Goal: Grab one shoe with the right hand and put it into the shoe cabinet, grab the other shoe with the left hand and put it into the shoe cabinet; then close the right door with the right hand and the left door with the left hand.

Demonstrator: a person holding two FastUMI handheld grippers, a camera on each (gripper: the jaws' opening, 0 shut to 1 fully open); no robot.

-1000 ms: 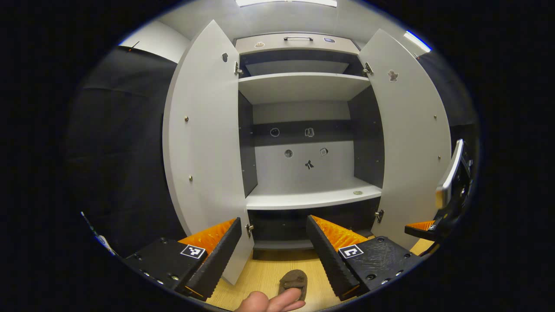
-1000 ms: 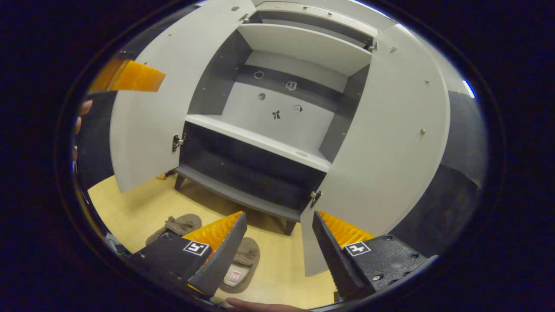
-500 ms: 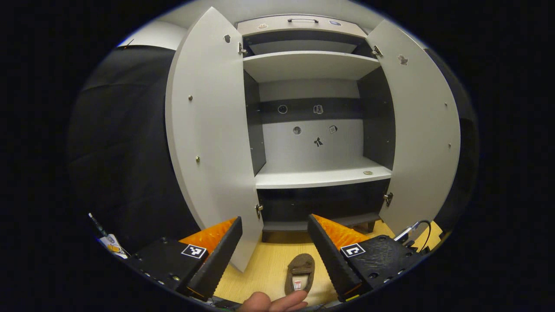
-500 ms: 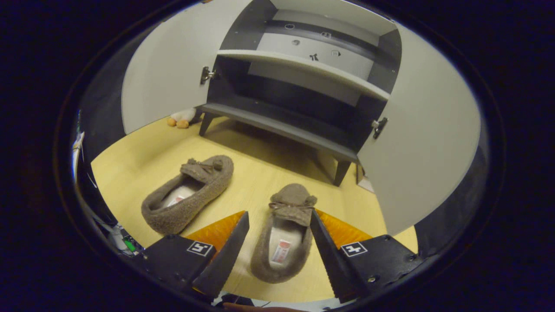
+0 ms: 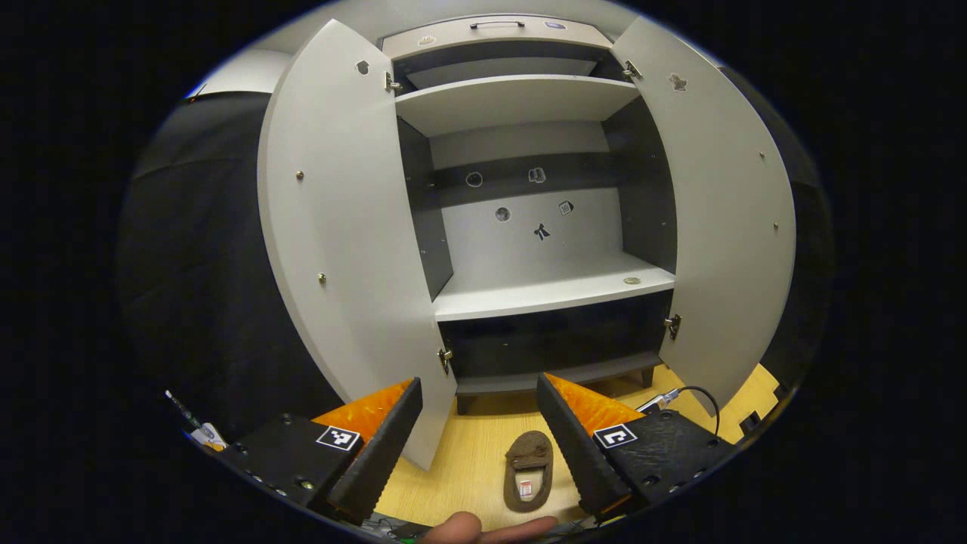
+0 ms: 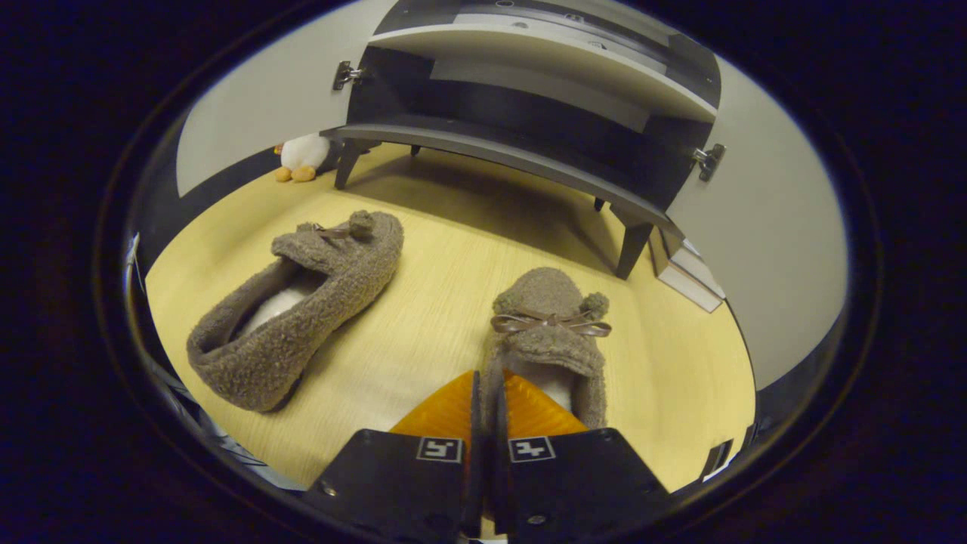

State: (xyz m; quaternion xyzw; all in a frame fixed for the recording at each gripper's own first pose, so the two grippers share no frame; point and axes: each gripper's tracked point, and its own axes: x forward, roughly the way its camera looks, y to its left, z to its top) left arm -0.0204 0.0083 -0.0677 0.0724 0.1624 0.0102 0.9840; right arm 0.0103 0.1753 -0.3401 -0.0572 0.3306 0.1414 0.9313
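Right gripper jaws pinched nearly together on the heel edge of the right shoe on the floor; second shoe lies left, apart. Left gripper jaws wide open, empty, facing the open shoe cabinet; both doors open.

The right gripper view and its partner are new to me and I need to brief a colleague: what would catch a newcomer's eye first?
In the right gripper view, two fuzzy brown slippers lie on the yellow wooden floor: the right gripper is shut on the wall of the near slipper, and the other slipper lies to its left. In the left gripper view, the grey shoe cabinet stands with both doors open and bare shelves, seen between the open left gripper's fingers.
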